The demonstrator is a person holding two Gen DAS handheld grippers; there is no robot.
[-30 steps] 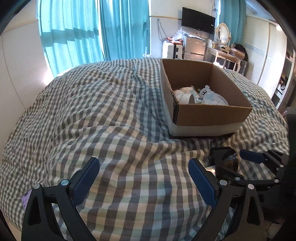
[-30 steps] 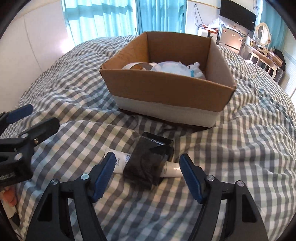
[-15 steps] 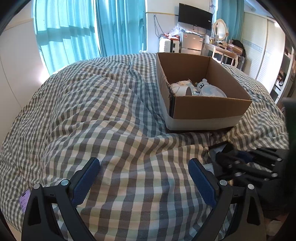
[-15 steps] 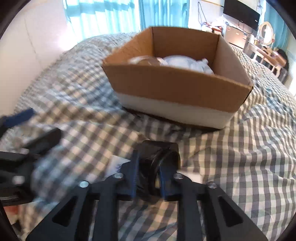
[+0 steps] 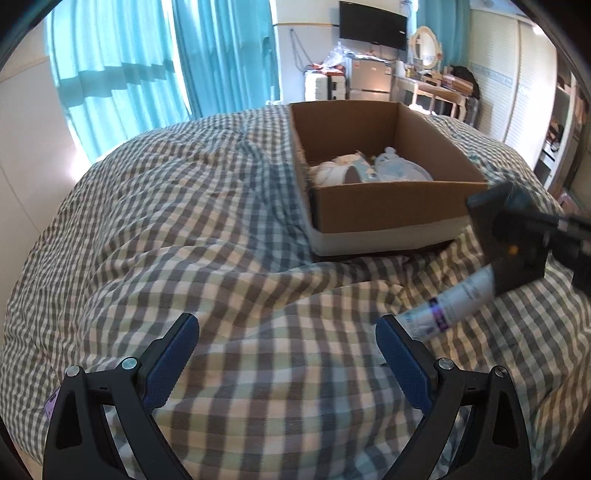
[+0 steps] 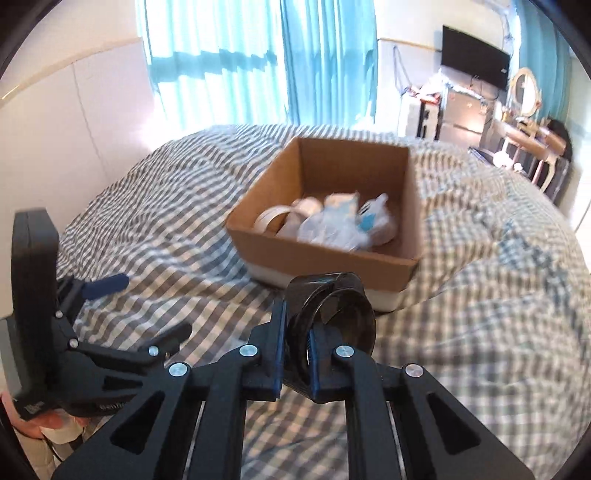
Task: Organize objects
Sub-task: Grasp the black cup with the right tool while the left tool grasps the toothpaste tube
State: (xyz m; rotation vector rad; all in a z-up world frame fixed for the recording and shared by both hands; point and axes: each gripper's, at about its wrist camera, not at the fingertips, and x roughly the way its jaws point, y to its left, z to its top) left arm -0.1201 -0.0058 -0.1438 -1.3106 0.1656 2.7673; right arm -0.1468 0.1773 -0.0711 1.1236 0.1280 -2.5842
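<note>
My right gripper [image 6: 295, 343] is shut on a black box-shaped object [image 6: 332, 317] and holds it above the bed, short of the cardboard box [image 6: 325, 258]. In the left wrist view the black object [image 5: 513, 240] hangs in the air at the right, in front of the box [image 5: 388, 218]. A white tube [image 5: 450, 302] lies on the checked bedcover [image 5: 221, 240] below it. My left gripper [image 5: 284, 354] is open and empty, low over the bedcover. The box holds white tape rolls [image 6: 273, 218] and a plastic bag [image 6: 340, 225].
The bed fills both views. Blue curtains [image 5: 166, 66] hang behind it. A TV [image 5: 373, 22], a small fridge and a dressing table [image 5: 436, 85] stand at the far wall. The left gripper [image 6: 107, 325] shows at the left of the right wrist view.
My right gripper has shut on the black object and lifted it off the white tube, up toward the box. The left gripper has stayed open and has tilted up slightly.
</note>
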